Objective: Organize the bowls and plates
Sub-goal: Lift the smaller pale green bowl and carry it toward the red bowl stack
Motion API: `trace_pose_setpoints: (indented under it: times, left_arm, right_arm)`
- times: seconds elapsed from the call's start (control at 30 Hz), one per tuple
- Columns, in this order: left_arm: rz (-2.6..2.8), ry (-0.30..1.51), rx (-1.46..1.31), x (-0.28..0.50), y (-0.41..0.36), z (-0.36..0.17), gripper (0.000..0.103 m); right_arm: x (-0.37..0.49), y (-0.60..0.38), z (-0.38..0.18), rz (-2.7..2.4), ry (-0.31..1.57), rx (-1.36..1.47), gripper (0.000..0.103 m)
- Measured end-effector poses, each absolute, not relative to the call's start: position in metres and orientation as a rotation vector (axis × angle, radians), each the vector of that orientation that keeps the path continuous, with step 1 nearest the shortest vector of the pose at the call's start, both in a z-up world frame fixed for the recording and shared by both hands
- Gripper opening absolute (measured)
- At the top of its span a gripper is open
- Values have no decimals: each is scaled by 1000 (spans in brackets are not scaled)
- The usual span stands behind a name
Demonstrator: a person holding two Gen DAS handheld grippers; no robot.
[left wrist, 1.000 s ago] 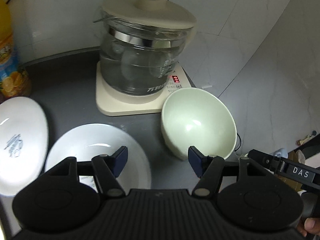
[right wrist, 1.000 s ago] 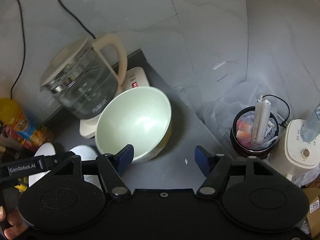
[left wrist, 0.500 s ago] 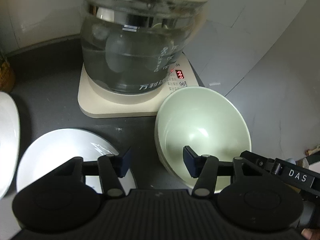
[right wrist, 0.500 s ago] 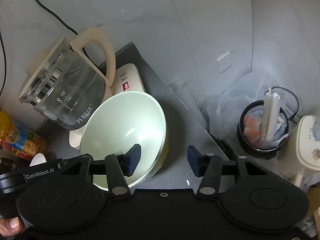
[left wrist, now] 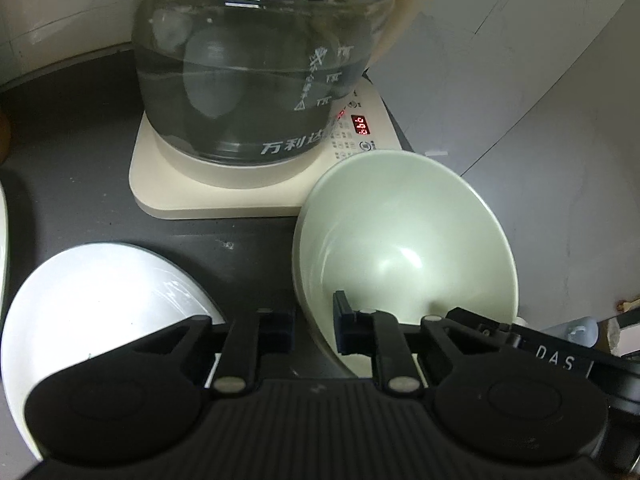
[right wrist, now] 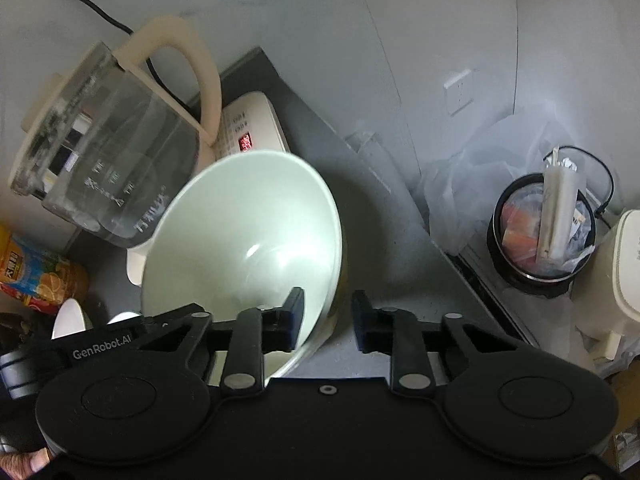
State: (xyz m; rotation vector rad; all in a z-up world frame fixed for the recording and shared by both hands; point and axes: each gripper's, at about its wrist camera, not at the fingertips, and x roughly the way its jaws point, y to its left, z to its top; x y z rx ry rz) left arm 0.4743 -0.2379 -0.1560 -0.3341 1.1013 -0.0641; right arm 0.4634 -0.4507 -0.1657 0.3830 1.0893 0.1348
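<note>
While both my grippers bear down on the pale green bowl (left wrist: 404, 248), each has just been closing across its rim. My left gripper (left wrist: 314, 330) pinches the near left wall — one finger inside, one outside. My right gripper (right wrist: 327, 316) straddles the bowl's right edge likewise; whether its outer pad presses I cannot tell for certain, though the jaws stand narrow. Bowl sits on the dark counter (left wrist: 80, 184), touching the cream kettle base (left wrist: 224, 200), beside a white plate (left wrist: 100, 300) — glass kettle (left wrist: 248, 80) behind.
</note>
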Motion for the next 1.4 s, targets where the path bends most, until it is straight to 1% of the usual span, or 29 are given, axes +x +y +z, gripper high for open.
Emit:
trace_pose_setpoints:
  times: [0.13,0.33,1.0,1.4]
  left_arm:
    - [-61,1109,-335,472,-236,-155,13]
    - [-75,1101,-333,466,-236,-147,13]
    - [-135,1013,-319,417,-223,-81,13]
    - [-171,985,-319,383,-205,-64,13]
  right_arm:
    - [462,-446,-163,133,1093,344,21]
    - [453,-447,-151,128,1081,341,20]
    - [392,-442,-89,124,951,330,20]
    - [356,-429,-70,130,917,342,20]
